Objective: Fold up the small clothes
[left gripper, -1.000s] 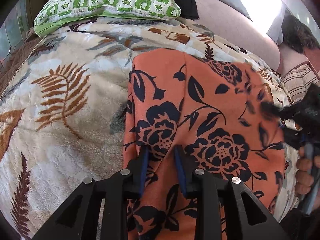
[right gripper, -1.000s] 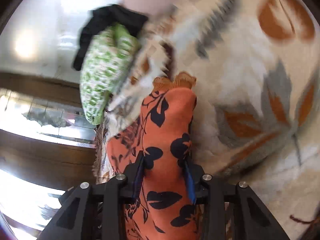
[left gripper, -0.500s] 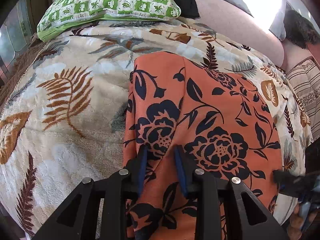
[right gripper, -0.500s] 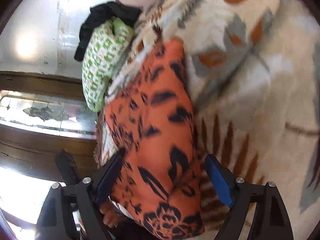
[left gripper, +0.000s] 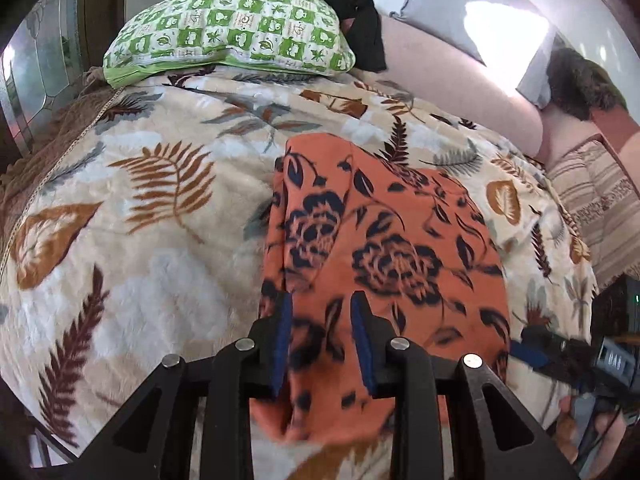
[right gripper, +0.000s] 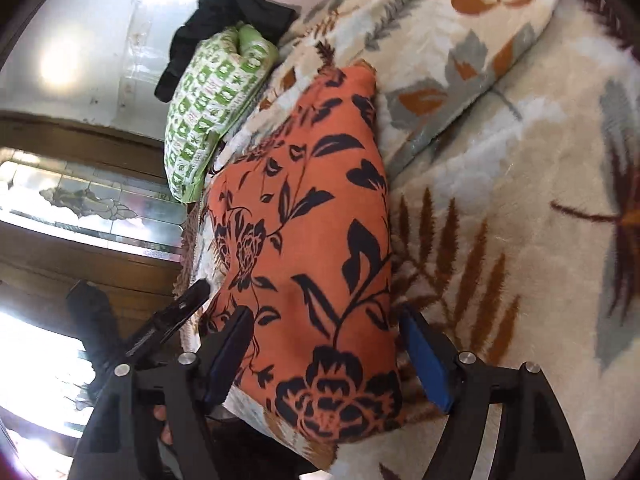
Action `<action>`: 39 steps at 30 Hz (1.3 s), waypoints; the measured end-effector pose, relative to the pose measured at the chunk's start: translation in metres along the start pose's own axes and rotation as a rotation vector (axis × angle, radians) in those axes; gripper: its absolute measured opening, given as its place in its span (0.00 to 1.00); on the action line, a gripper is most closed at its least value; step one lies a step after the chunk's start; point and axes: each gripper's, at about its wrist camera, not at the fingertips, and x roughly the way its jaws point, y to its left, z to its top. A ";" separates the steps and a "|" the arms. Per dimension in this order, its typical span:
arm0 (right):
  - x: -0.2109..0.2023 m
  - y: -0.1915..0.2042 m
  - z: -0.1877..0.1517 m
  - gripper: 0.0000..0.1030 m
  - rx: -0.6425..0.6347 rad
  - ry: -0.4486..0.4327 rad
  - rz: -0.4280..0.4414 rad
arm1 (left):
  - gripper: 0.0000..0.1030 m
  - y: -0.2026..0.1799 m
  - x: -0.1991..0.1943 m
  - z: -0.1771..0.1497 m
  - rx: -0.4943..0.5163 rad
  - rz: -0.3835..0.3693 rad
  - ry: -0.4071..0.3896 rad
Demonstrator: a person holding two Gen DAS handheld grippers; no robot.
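An orange garment with dark flowers [left gripper: 384, 248] lies on a leaf-patterned blanket [left gripper: 132, 264] spread over a bed. My left gripper [left gripper: 322, 304] is shut on the garment's near edge, and the cloth bunches up between its blue pads. In the right wrist view the garment [right gripper: 316, 232] lies folded as a long strip. My right gripper [right gripper: 324, 320] stands open over its near end, pads wide apart and pressing on nothing. The right gripper [left gripper: 560, 348] and the hand holding it also show at the left wrist view's right edge.
A green checked pillow [left gripper: 232, 32] with a black cloth [left gripper: 352, 0] sits at the bed's far end. A pink cushion [left gripper: 452, 80] and a striped cloth [left gripper: 600, 196] lie to the right. Wood panelling and a glass window [right gripper: 92, 200] stand beside the bed.
My right gripper let go of the garment, opened wide and drew back along it. My left gripper kept its grip and lifted the near edge, pulling back from the pillow.
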 end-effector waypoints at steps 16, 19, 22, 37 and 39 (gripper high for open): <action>-0.003 -0.015 0.027 0.76 0.066 0.028 0.086 | 0.41 0.035 0.034 0.049 -0.090 -0.116 0.091; 0.016 -0.013 0.045 0.76 0.069 0.063 0.102 | 0.41 0.040 0.063 0.052 -0.106 -0.192 0.145; 0.039 -0.011 0.055 0.76 0.077 0.098 0.100 | 0.41 0.048 0.085 0.045 -0.154 -0.237 0.191; 0.064 -0.003 0.059 0.56 0.034 0.137 0.045 | 0.52 0.063 0.086 0.039 -0.179 -0.314 0.168; 0.067 -0.006 0.059 0.59 0.049 0.136 0.059 | 0.55 0.059 0.087 0.038 -0.166 -0.308 0.155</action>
